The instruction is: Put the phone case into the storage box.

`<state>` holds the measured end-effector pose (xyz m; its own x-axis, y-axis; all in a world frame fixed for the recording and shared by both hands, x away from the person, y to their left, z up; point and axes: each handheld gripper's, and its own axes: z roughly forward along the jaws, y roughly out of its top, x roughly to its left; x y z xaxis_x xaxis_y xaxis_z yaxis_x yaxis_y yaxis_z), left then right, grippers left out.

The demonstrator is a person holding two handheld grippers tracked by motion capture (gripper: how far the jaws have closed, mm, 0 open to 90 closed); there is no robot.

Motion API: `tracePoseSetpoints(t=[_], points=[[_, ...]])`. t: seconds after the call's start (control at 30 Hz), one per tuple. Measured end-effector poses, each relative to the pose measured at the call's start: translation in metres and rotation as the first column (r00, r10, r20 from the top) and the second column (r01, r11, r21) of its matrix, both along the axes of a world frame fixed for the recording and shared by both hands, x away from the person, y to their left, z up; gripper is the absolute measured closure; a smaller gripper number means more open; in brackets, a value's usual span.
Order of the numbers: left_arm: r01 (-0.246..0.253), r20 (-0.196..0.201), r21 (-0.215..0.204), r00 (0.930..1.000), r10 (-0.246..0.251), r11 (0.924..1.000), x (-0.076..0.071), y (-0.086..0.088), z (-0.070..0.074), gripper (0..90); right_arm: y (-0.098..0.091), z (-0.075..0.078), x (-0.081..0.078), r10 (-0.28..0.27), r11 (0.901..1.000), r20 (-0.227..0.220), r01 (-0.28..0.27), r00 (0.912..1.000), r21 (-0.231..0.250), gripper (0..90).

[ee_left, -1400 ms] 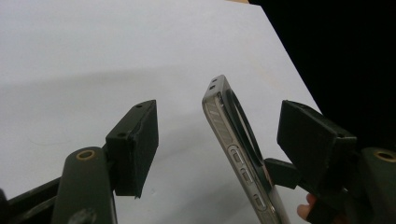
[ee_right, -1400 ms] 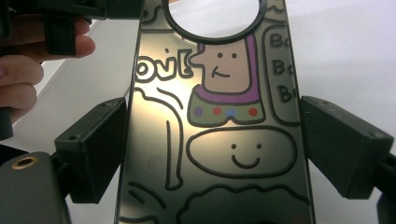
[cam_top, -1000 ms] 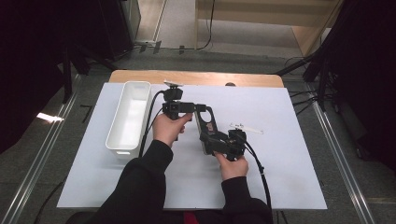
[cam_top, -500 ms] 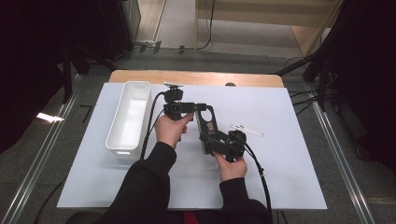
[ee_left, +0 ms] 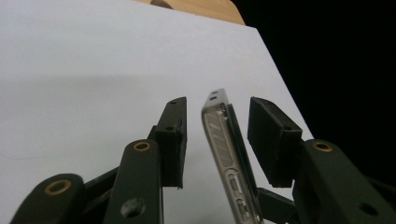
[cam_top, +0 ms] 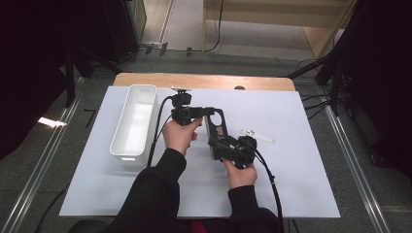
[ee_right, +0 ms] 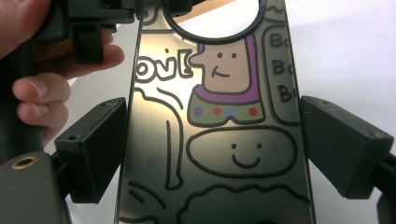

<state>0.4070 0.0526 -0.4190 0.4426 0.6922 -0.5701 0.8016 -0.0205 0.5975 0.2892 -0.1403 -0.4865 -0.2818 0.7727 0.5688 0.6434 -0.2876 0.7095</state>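
A: Which step were you on?

B: You were at a two-handed hold on the phone (cam_top: 217, 127). Your right tongs (cam_top: 217, 145) had it by its long edges, the cartoon case (ee_right: 219, 116) facing that camera and both pads pressing the sides. The phone stood above the surface (cam_top: 301, 160) near its middle, not lying on it.

A: And my left tongs?

B: Your left tongs (cam_top: 210, 111) were at the phone's far end. Their jaws had just been closing, with the phone's thin edge (ee_left: 226, 154) between them. In the left gripper view there was a gap on either side, so the pads were narrow around it but not yet pressing.

A: What did the next move call for?

B: By my reading, you needed to finish that closure squarely on the phone's faces before the right tongs eased off. The phone sat nearer one pad than the other, so centring it first would have kept it from twisting. If you were peeling the case, the left grip would have had to catch the case lip alone; I couldn't tell which you meant.

A: The bin?

B: The white bin (cam_top: 133, 121) stood to your left, well apart from the phone, and held nothing that I could see. A small clear item (cam_top: 256, 135) lay on the surface to the right of the tongs.
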Motion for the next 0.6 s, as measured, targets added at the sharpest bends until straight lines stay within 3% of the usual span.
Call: tracePoseSetpoints(t=[0.33, 0.6], points=[[-0.021, -0.005, -0.054, 0.9998, 0.021, 0.9983, -0.0007, 0.0003, -0.0017, 64.1, 0.0003, 0.0003, -0.0009, -0.007, 1.0000, 0.008, 0.007, 0.9999, 0.002, 10.8], [-0.034, -0.021, -0.071, 0.9992, 0.033, 0.9969, -0.0008, -0.0006, -0.0049, 69.3, 0.0014, -0.0001, -0.0010, -0.011, 0.9999, 0.012, 0.011, 0.9999, -0.001, 10.8]])
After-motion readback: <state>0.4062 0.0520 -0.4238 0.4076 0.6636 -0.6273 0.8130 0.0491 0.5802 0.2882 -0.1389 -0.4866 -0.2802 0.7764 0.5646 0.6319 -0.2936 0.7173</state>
